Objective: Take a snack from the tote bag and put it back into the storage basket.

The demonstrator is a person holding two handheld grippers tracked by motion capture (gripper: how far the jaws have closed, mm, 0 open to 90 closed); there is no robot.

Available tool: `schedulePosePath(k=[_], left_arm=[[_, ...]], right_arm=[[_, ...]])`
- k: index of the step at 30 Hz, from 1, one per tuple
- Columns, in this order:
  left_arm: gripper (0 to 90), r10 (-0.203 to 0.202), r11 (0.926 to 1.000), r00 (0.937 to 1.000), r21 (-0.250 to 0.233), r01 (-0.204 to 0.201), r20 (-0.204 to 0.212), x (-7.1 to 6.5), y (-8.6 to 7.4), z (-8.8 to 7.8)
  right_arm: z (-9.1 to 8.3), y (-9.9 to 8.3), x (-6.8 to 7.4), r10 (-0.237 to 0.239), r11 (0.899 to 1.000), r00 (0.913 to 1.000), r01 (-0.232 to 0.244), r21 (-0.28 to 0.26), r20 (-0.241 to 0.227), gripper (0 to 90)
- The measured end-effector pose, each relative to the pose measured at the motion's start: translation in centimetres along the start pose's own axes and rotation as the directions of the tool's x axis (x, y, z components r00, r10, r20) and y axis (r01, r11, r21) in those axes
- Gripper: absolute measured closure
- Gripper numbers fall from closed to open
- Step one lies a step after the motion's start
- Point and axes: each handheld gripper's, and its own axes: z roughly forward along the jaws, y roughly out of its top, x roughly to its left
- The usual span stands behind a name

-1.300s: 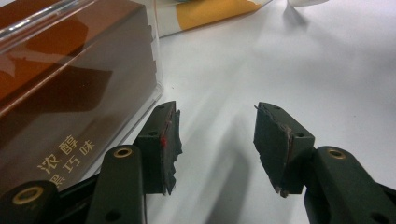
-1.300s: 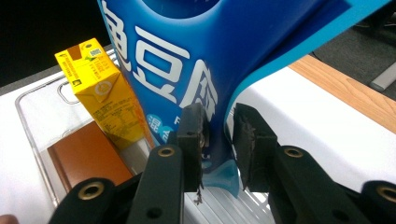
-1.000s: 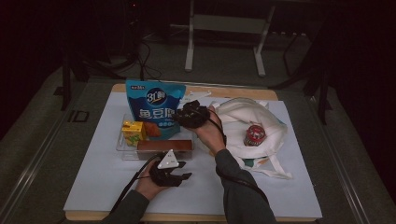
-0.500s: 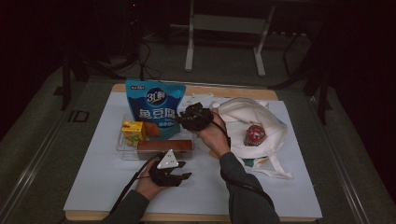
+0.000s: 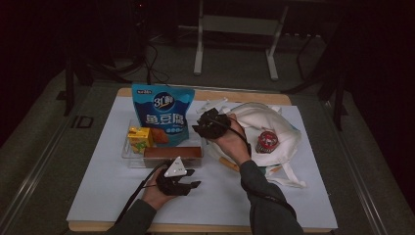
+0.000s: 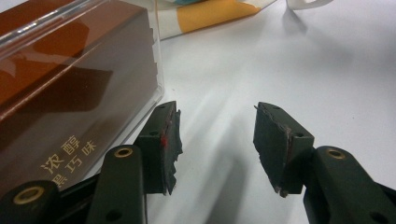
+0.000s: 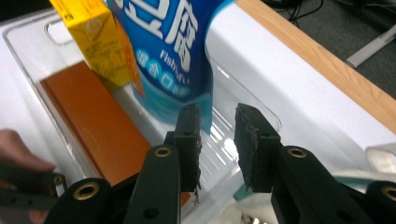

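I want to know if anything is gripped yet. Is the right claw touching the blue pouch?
Apart. The right gripper view shows the right claw open with nothing between its pads, the blue pouch standing beyond them.

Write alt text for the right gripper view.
The right gripper hangs open and empty over a clear plastic tray. The tray holds a blue snack bag, a yellow carton and a brown box.

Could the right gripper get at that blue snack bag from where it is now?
Probably yes. The right gripper hovers beside the blue snack bag, which stands upright in the clear tray. Its jaws are open with nothing between them, and the bag's near edge lies unobstructed just ahead.
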Motion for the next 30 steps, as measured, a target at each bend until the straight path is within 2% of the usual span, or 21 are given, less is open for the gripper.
schedulePosePath(k=[8,20,30], left_arm=[[50.3,-0.001,1.0000,1.0000,-0.001,0.001,0.002,0.0,0.0,0.0],[50.2,-0.001,1.0000,1.0000,-0.008,0.001,-0.005,0.0,0.0,0.0],[50.1,-0.009,0.9999,1.0000,-0.009,0.009,-0.001,0.0,0.0,-0.1]], right_arm=[[-1.1,-0.7,-0.2,-0.024,0.998,0.9996,0.023,0.057,0.014,70.2],[-2.5,-2.1,-1.7,-0.010,0.995,0.9988,0.005,0.101,0.048,67.6],[-3.0,-3.9,-2.9,0.014,0.992,0.9972,-0.023,0.128,0.073,63.4]])
